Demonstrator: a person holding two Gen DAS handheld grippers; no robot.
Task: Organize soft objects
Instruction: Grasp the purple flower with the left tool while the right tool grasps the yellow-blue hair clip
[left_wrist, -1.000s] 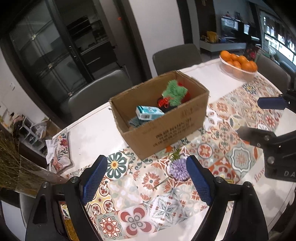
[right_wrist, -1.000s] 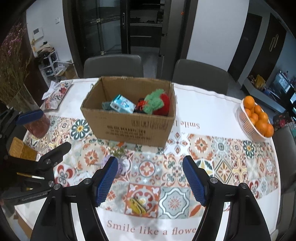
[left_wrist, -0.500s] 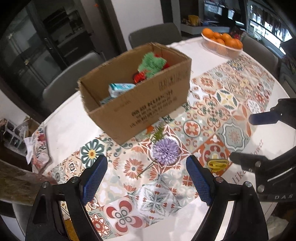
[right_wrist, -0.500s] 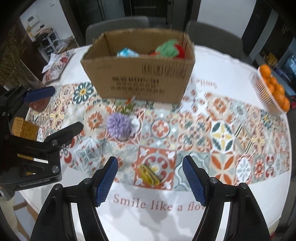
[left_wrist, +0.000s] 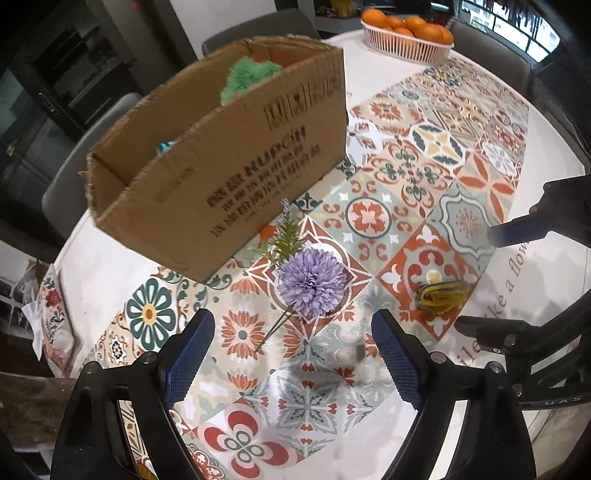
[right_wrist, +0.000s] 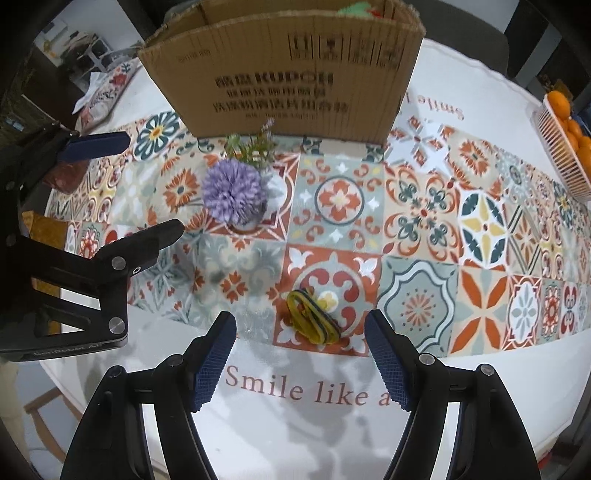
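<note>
Both claws, left claw (left_wrist: 293, 356) and right claw (right_wrist: 301, 360), gape empty over the tiled desk (right_wrist: 424, 218); cardboard box (right_wrist: 284, 70) walls off the far side, open space nearer.

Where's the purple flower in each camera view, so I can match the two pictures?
Left wrist view: purple flower at centre, just beyond the open left claw.
Right wrist view: purple flower upper left of centre.
Shared landmark: the cardboard box behind it.

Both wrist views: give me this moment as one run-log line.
left gripper: open, above purple pompom flower | right gripper: open, above yellow rubber-band bundle | brown cardboard box: holds green plush toy
</note>
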